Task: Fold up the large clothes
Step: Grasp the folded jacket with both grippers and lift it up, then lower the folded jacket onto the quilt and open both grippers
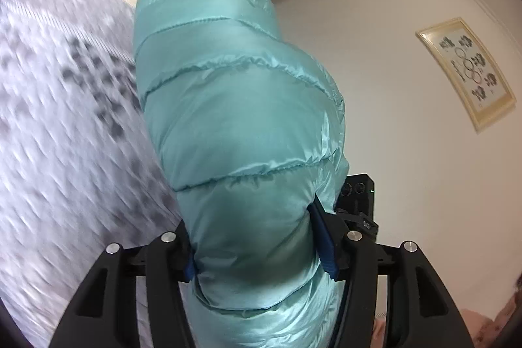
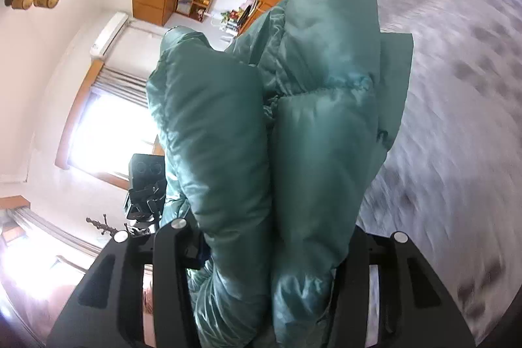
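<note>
Clearly the folding is somewhere in its middle, as far as can be judged: the teal puffer jacket (image 1: pixel 235 119) is off the bed (image 1: pixel 58 126) and held up in the air, bunched rather than laid in flat layers. The left hand-held gripper (image 1: pixel 257 253) is clamped on a thick quilted roll of it, blue pads pressing in from both sides. The right hand-held gripper (image 2: pixel 270 253) likewise pinches a padded bundle of the jacket (image 2: pixel 293 126), where two or three puffy sections stand side by side between its black fingers.

No finished fold shows in either view. What looks to remain is to lower the garment onto the bed, spread it, and bring its parts over one another; how many folds are already in the bundle I cannot tell.

Much is hidden. The jacket fills the centre of both views, so its full outline, its sleeves, collar and hem cannot be sorted out. The right gripper's pads are buried in fabric, and the lower part of the jacket runs out of view below each gripper. The bed's grey-spotted cover (image 2: pixel 456 119) beside the jacket is smeared by blur, so its pattern and distance are unclear. Beyond the jacket, a framed picture (image 1: pixel 466 74) hangs on the white wall, and a bright window (image 2: pixel 107 132) washes out detail on its side.
</note>
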{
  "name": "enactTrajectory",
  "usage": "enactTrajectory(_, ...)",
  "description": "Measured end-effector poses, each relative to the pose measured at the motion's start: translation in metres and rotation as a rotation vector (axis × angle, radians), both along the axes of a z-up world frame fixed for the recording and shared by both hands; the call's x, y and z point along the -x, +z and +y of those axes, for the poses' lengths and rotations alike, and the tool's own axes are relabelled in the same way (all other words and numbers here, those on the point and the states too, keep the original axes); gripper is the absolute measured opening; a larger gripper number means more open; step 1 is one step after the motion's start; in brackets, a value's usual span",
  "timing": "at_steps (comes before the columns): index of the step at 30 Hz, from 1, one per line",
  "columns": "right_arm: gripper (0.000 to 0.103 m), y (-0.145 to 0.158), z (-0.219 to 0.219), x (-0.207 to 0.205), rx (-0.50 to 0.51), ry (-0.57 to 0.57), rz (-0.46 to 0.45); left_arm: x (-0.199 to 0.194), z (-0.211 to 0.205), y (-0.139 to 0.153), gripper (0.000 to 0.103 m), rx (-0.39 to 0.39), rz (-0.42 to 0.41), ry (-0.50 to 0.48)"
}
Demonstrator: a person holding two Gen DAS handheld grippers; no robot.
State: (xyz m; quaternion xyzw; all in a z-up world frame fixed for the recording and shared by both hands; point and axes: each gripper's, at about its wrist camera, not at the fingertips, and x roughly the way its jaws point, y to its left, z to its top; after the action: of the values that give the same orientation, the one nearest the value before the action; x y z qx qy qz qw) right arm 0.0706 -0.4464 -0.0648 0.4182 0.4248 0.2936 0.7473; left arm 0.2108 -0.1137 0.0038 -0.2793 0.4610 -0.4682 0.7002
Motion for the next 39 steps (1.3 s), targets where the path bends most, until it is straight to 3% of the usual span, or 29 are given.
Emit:
enactTrajectory(9,0.045,-0.021,0.04,-0.099,0.017,0.076,0.036,-0.056,0.044,-0.015,0.058,-0.062,0.003,0.111)
enactTrajectory(18,0.045,-0.078,0.053,-0.152,0.028,0.075,0.152,-0.11,0.061,-0.068,0.061,-0.142,0.073,0.155)
enactTrajectory(30,0.055,-0.128,0.036,-0.145,-0.087,0.036,0.217,-0.111,0.082,-0.13,0.08,-0.124,0.15,0.163)
enactTrajectory(34,0.066,-0.128,0.032,-0.141,-0.058,0.033,0.22,-0.105,0.082,-0.127,0.083,-0.156,0.16,0.181)
enactTrajectory(38,0.083,-0.113,0.029,-0.132,-0.005,0.012,0.215,-0.103,0.076,-0.095,0.084,-0.204,0.165,0.209)
enactTrajectory(39,0.083,-0.109,0.032,-0.133,0.001,0.006,0.21,-0.099,0.077,-0.089,0.084,-0.214,0.162,0.212)
